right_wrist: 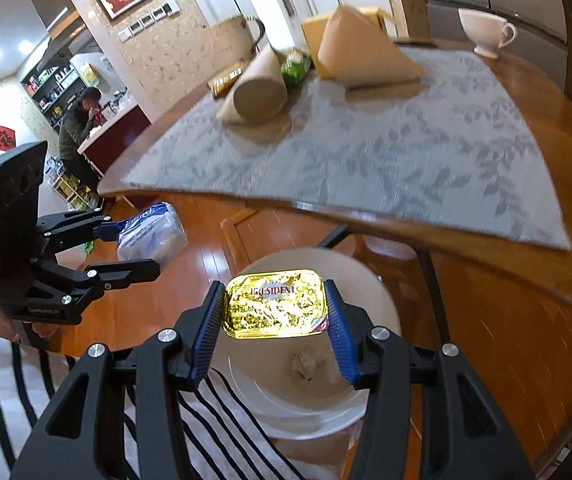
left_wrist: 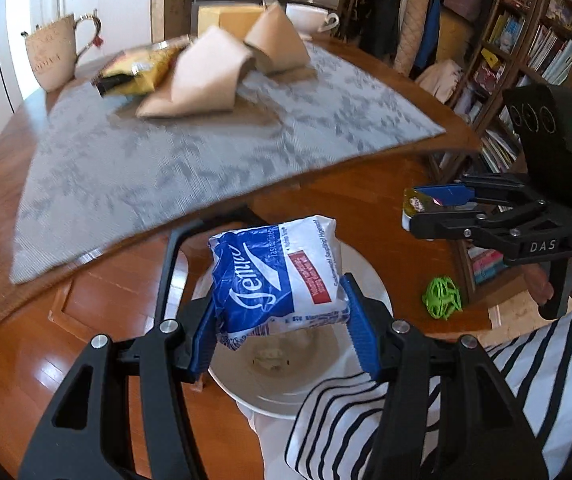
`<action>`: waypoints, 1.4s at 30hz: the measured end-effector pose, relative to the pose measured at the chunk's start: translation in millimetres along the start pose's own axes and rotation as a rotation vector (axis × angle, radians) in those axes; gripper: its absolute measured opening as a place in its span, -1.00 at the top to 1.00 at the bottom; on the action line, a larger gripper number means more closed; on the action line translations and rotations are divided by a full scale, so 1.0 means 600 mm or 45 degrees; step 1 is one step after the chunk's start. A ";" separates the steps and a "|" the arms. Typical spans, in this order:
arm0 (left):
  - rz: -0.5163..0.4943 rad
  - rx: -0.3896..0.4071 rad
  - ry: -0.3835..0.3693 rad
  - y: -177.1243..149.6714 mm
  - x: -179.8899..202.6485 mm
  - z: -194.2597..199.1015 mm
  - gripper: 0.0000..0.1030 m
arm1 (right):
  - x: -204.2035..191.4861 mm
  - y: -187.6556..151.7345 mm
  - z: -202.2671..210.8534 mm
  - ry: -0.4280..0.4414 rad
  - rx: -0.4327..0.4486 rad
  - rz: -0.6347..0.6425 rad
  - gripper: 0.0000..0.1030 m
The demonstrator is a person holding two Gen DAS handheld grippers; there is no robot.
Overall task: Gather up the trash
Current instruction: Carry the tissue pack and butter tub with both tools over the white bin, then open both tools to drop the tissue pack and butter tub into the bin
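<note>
Polished wood flooring [left_wrist: 98, 312] fills the lower part of both views, and above it a round wooden worktop [left_wrist: 385, 80] carries a grey leaf-patterned placemat [left_wrist: 190, 152]. On the placemat, toward the top centre of the left wrist view, lie two folded brown paper bags [left_wrist: 206, 76], with a yellow snack wrapper [left_wrist: 138, 70] touching the nearer one. A cream mug [left_wrist: 52, 54] stands at upper left and a white teacup [right_wrist: 485, 32] at the far edge of the worktop. Bookshelves [left_wrist: 545, 48] line the upper right. Below the worktop edge, a white bin [right_wrist: 305, 400] sits low in the frame with a scrap of crumpled paper [right_wrist: 305, 362] at its bottom. The left hand-held gripper [left_wrist: 282, 320] is clamped on a blue-and-white tissue pack [left_wrist: 278, 276], held in the air above the bin's opening. The right hand-held gripper [right_wrist: 274, 320] is clamped on a gold foil President butter portion [right_wrist: 276, 304], also poised over the bin. A green lattice ball [left_wrist: 442, 297] rests on the floor at right of the left wrist view, and a striped sleeve [left_wrist: 365, 420] crosses the lower right.
</note>
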State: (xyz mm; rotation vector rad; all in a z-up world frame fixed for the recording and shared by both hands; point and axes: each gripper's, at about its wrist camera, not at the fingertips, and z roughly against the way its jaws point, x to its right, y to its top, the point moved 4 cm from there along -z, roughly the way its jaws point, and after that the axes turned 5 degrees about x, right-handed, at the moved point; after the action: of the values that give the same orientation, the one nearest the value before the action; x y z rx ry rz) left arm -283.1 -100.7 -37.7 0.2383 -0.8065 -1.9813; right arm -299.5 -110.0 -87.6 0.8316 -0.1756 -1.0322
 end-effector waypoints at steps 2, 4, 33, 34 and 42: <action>0.008 -0.035 0.005 -0.010 -0.001 -0.013 -0.10 | 0.003 -0.010 -0.013 -0.012 -0.030 -0.004 0.06; 0.013 -0.078 0.020 -0.020 -0.005 -0.031 -0.10 | 0.006 -0.019 -0.025 -0.029 -0.051 -0.002 0.06; 0.067 -0.345 0.110 -0.095 -0.041 -0.186 -0.10 | 0.056 -0.081 -0.150 -0.163 -0.215 -0.127 0.06; 0.058 -0.349 0.113 -0.096 -0.040 -0.188 -0.10 | 0.058 -0.081 -0.152 -0.168 -0.216 -0.124 0.06; 0.032 -0.362 0.123 -0.099 -0.041 -0.195 -0.09 | 0.065 -0.081 -0.150 -0.188 -0.223 -0.115 0.06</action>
State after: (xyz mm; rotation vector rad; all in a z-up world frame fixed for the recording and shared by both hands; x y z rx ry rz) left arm -257.0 -111.9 -168.0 0.1539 -0.4575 -2.0161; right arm -267.6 -106.2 -192.5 0.6091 -0.1715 -1.1769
